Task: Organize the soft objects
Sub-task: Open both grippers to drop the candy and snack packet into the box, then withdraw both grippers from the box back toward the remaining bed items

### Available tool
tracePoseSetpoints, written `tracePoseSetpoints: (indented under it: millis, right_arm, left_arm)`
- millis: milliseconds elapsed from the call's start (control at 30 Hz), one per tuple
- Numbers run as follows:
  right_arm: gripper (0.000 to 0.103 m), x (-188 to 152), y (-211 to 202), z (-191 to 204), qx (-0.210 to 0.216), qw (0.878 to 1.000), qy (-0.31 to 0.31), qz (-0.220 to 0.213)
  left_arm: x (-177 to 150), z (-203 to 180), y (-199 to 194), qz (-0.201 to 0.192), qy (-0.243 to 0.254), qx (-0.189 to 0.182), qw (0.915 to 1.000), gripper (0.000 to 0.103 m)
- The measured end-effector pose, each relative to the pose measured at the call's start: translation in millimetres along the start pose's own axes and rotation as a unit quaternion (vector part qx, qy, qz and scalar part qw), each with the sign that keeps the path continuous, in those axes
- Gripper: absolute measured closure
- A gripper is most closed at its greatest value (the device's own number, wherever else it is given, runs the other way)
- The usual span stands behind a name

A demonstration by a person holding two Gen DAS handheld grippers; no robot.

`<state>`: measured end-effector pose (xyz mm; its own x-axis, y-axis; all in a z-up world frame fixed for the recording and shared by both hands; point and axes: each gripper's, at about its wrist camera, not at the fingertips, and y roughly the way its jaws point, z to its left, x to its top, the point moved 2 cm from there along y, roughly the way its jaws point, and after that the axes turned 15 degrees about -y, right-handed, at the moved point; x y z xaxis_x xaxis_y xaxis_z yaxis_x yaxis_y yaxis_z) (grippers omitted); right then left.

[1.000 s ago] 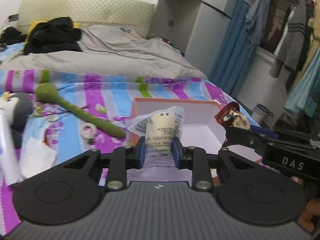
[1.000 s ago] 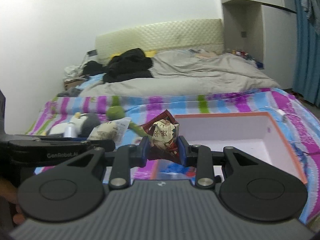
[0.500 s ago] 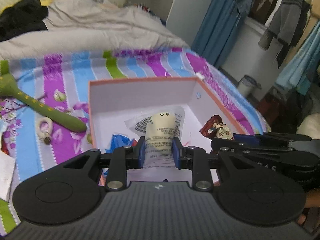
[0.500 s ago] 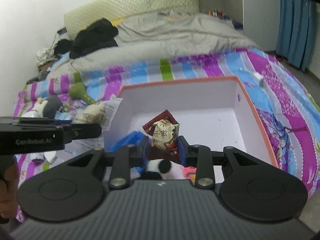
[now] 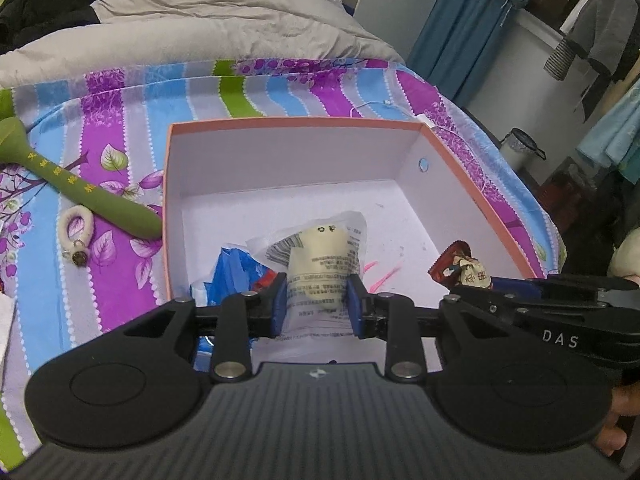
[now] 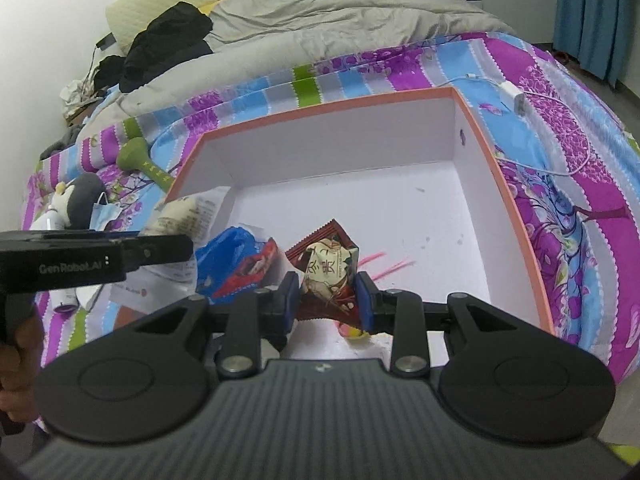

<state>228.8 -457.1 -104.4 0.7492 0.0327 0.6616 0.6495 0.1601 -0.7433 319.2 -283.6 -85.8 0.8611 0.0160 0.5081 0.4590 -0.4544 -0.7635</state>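
- Crinkly plastic round a cream soft toy (image 5: 318, 268): my left gripper (image 5: 316, 304) pinches its middle; light, squashy, slippery film.
- Foil-like red snack packet (image 6: 328, 268) sits clamped in my right gripper (image 6: 328, 300); light and crushable, I judge.
- Both hang over the orange-rimmed box (image 5: 296, 122), above a blue packet (image 6: 228, 256).

Ahead of the black left gripper (image 5: 316, 304), whose pads are blue, sits a box (image 5: 296, 122) with an orange rim and white inside. Between those pads is a cream packet (image 5: 320, 256) in clear wrap with black print. The right gripper (image 6: 328, 300) pinches a dark red and cream sachet (image 6: 326, 264). To the left lie a blue bag (image 6: 226, 256) and an olive-green massage stick (image 5: 86, 192) on a bedsheet (image 5: 120, 120) striped purple, blue, grey and green.
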Motion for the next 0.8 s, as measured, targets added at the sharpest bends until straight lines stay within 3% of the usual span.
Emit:
tracePoseSetpoints:
  millis: [67, 100, 200, 333, 533, 800]
  right_arm:
    - [0.068, -2.5, -0.5, -3.7, -0.002, 1.000, 0.004, -0.001]
    - [0.068, -3.9, -0.9, -5.9, -0.003, 1.000, 0.006, -0.001]
    - [0.066, -6.0, -2.8, -9.7, -0.005, 1.000, 0.009, -0.002]
    - [0.048, -6.8, -4.7, -16.6, 0.000, 1.000, 0.030, -0.008]
    - [0.047, -8.3, -13.9, -13.8, -0.007, 0.999, 0.025, -0.026]
    - [0.047, -12.5, -48.4, 13.6, -0.015, 0.996, -0.009, -0.083]
  left_arm:
    - [-1.0, -2.7, 2.7, -0.001, 0.004, 0.002, 1.0000, 0.058]
    - [-1.7, -3.9, 3.4, -0.002, 0.006, 0.003, 1.0000, 0.049]
    - [-2.4, -6.7, 4.0, -0.004, 0.011, -0.001, 0.9999, 0.033]
    - [-5.1, -8.7, -3.9, -0.021, 0.014, -0.006, 0.9997, 0.032]
    - [-10.5, -11.5, -27.9, -0.059, 0.024, -0.012, 0.9979, 0.032]
    - [-33.6, -15.2, -85.2, -0.129, 0.036, -0.028, 0.9906, 0.032]
